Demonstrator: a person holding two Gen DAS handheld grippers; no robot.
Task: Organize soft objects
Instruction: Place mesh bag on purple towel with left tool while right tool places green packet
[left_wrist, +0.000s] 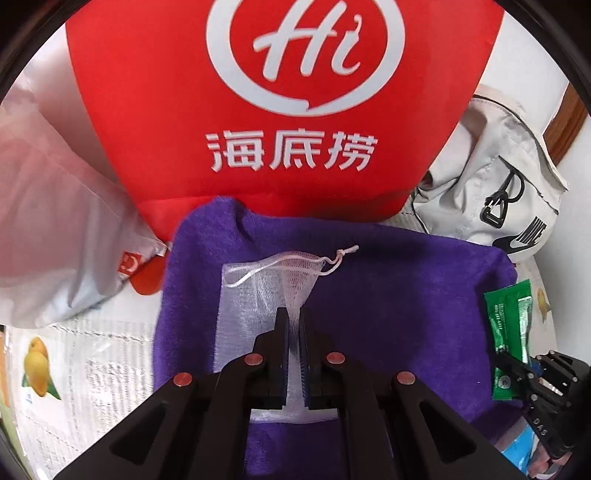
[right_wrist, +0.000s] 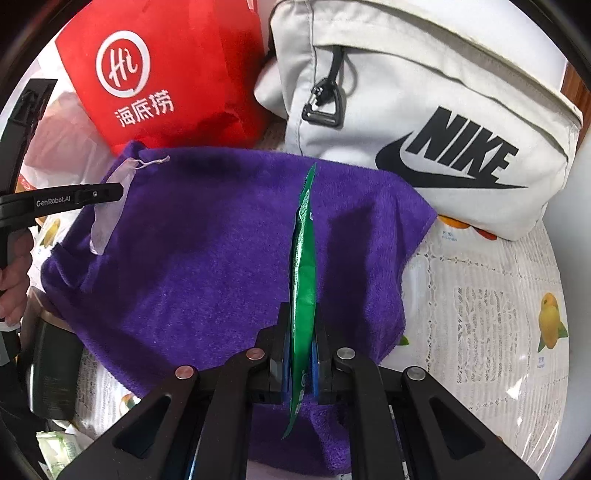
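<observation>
A purple towel (left_wrist: 388, 295) lies spread on the table, seen again in the right wrist view (right_wrist: 207, 251). My left gripper (left_wrist: 294, 321) is shut on a white mesh drawstring pouch (left_wrist: 258, 291), which hangs over the towel's left part. My right gripper (right_wrist: 301, 314) is shut on a flat green packet (right_wrist: 304, 258), held edge-on above the towel. From the left wrist view the green packet (left_wrist: 511, 332) and the right gripper (left_wrist: 517, 365) show at the towel's right edge. The left gripper (right_wrist: 118, 192) with the pouch (right_wrist: 110, 206) enters the right wrist view at left.
A red fabric bag (left_wrist: 258, 110) with white lettering stands behind the towel. A white Nike bag (right_wrist: 424, 110) sits at the back right. A translucent plastic bag (left_wrist: 48, 221) lies at left. The table wears a lace cloth with fruit prints (right_wrist: 480, 314).
</observation>
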